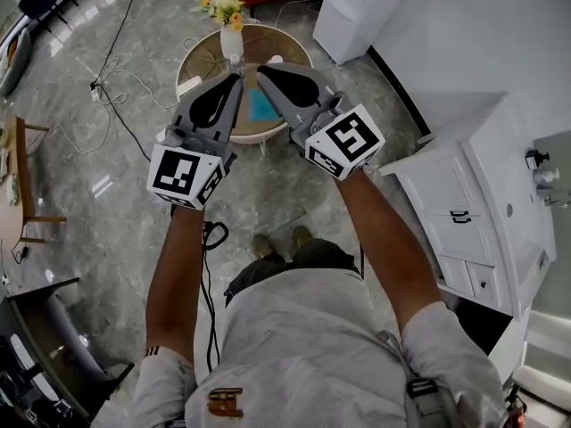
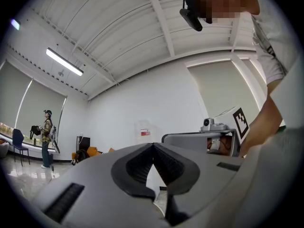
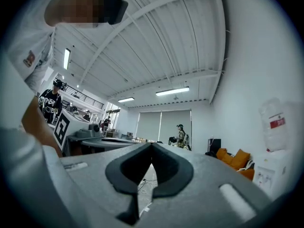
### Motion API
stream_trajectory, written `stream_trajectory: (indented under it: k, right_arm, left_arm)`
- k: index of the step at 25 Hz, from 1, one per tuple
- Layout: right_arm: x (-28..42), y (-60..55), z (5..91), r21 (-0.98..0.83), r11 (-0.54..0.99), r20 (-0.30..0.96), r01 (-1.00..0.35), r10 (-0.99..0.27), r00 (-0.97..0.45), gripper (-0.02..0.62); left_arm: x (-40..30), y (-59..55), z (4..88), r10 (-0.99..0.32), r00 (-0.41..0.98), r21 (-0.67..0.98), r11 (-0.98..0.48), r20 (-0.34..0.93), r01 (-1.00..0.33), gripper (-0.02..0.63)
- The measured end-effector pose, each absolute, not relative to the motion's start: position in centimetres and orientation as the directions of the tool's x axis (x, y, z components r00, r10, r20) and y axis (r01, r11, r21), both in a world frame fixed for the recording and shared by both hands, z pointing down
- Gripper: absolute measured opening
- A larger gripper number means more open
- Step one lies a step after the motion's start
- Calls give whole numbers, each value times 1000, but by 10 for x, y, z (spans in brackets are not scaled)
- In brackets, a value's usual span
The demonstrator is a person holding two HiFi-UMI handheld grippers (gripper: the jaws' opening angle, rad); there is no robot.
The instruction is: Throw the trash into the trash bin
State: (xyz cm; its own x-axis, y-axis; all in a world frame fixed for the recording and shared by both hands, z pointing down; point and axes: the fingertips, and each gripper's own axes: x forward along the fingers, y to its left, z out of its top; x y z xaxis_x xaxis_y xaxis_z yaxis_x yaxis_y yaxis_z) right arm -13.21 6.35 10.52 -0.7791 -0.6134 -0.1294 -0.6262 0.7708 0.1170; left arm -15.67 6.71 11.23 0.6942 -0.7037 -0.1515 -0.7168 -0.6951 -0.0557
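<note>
In the head view I hold both grippers level at chest height, side by side, aimed at a round wooden table (image 1: 198, 63). My left gripper (image 1: 238, 73) is shut, with nothing between its jaws. My right gripper (image 1: 260, 68) is shut and empty too. A flat blue piece (image 1: 262, 107) lies on the table, below and between the two grippers. In the left gripper view the jaws (image 2: 153, 145) meet at the tips against a white wall. The right gripper view shows its jaws (image 3: 151, 145) closed in the same way. No trash bin shows in any view.
A vase of flowers (image 1: 230, 23) stands on the table's far side. Cables (image 1: 105, 87) trail over the tiled floor at left, near a wooden chair (image 1: 25, 178). A white cabinet (image 1: 473, 199) stands at right and a white appliance (image 1: 350, 9) at the back. Another person (image 3: 181, 136) stands far off.
</note>
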Motion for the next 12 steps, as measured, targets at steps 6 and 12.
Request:
stream_trajectory:
  k: [6,12]
  right_arm:
    - [-123,48,121,125,747,-103,-653,-645,-757,2]
    - [-111,28,149,147,747,-52,-648,-648,-760,2]
  left_arm:
    - [-155,50,128,-683,716,-68,-715,-140,-696,-2]
    - [-152,30,157,-704,704,-61,-701,-99,-710,-2]
